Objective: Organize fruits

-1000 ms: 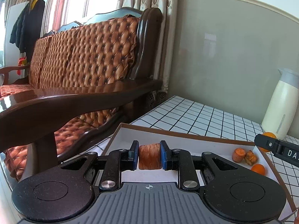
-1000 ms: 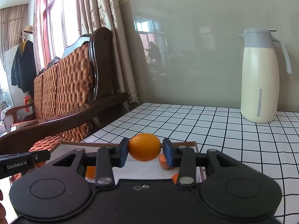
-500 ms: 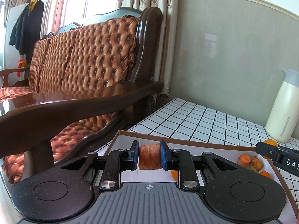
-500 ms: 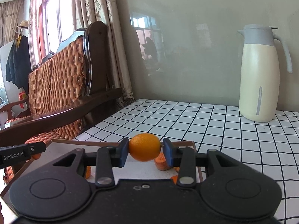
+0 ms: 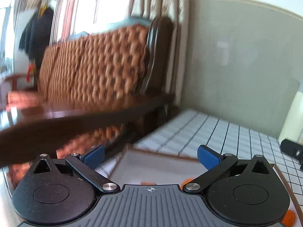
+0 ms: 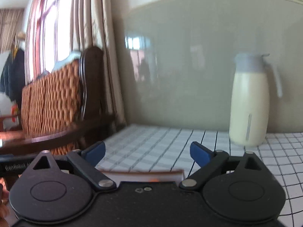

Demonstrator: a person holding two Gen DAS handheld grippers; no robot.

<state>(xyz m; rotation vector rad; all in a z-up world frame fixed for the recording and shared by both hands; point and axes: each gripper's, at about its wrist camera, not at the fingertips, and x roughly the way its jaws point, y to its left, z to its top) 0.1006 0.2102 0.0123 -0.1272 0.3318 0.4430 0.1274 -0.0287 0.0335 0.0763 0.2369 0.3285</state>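
Both grippers opening over the tray

Left gripper [image 5: 150, 156] and right gripper [image 6: 147, 153] have fingers wide apart, nothing between; orange fruits [image 5: 186, 180] lie in the tray [image 5: 161, 152] on the counter [image 6: 246, 162]; "GenRobot" label, blurred

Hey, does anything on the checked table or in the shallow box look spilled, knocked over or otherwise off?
Nothing stands out. The cream jug with grey lid stands upright on the white grid-patterned tablecloth. The brown-rimmed shallow box lies flat, orange fruit pieces inside. Both the left gripper and the right gripper are opening, nothing between them. Blur hides fine detail.
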